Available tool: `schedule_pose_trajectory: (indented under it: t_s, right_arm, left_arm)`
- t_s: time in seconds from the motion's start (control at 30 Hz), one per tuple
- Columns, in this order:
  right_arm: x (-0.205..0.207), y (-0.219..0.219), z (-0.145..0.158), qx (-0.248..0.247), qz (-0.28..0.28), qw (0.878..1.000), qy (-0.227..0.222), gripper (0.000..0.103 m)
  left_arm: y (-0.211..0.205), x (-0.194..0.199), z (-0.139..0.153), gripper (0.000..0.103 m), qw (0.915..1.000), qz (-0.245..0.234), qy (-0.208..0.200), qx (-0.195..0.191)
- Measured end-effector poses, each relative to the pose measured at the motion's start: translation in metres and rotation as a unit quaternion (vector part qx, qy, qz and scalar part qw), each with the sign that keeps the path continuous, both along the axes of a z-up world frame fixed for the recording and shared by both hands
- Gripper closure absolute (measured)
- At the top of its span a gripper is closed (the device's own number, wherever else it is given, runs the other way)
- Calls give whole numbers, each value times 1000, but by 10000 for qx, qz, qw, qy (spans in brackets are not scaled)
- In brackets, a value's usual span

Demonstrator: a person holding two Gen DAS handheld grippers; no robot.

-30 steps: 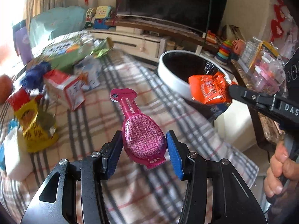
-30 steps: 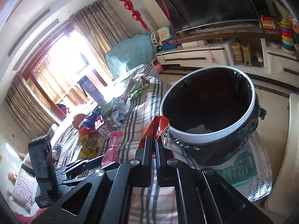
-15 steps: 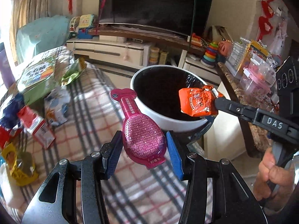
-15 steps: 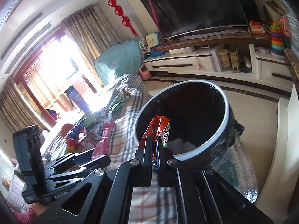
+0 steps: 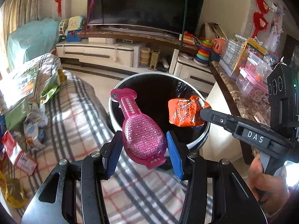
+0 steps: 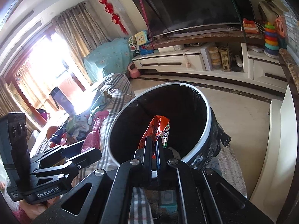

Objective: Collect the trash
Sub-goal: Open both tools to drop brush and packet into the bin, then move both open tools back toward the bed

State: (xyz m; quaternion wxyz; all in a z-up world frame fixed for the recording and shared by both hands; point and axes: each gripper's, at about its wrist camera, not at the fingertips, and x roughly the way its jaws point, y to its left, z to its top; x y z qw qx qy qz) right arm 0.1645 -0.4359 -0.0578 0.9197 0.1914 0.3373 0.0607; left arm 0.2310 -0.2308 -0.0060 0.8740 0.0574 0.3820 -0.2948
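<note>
Two pieces ride toward the bin (image 5: 196, 143): right gripper (image 6: 153, 145), jaws clamped on the orange wrapper (image 5: 185, 113), is already over its mouth, nearer than left gripper (image 5: 143, 149), clamped on the pink package (image 5: 142, 136).

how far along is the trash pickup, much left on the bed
Midway. Some pale trash already lies in the bin. In hand: the left gripper grips a pink package, the right gripper an orange wrapper over the bin. Cartons and wrappers remain on the blanket.
</note>
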Motion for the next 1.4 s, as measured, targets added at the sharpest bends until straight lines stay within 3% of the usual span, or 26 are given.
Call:
schedule_pose_trajectory:
  t_s: [0.27,0.47,0.53,0.6,0.67,0.83,0.97,1.13,1.4]
  right_arm:
    - [9,-8,-1,-19,-91,9999,58,99]
    - [14,-11,0,-120,-121,9999,21,92]
    - [16,-13,-1,-136,-141,9998,33,85]
    - [15,-15,-2,-53,-163,9998,30,62]
    - [13,-16,-2,-29,-168,9999,14,58]
    - [5,-10,0,68,-196,9998,-73,45]
    - [-6,6,8,30,-67,9996,-279,22]
    - [-14,37,8,17,199,9994,-297,15]
    - [-21,87,0,8,626,9979,-187,15]
  left_arm:
    - [-16,12,-1,56,10000,-75,10,25]
    - [-24,17,-3,55,9999,-144,-11,68]
    - [-25,20,-5,52,9998,-161,55,62]
    - [-23,20,-6,36,9999,-143,67,53]
    - [-18,16,-6,28,10000,-82,8,22]
    - [6,6,-7,28,9998,153,24,-86]
    - [35,-7,-11,28,9989,425,47,-167]
    - [75,-25,-14,28,9966,774,102,-279]
    - [129,-50,-15,28,9914,1281,4,-276]
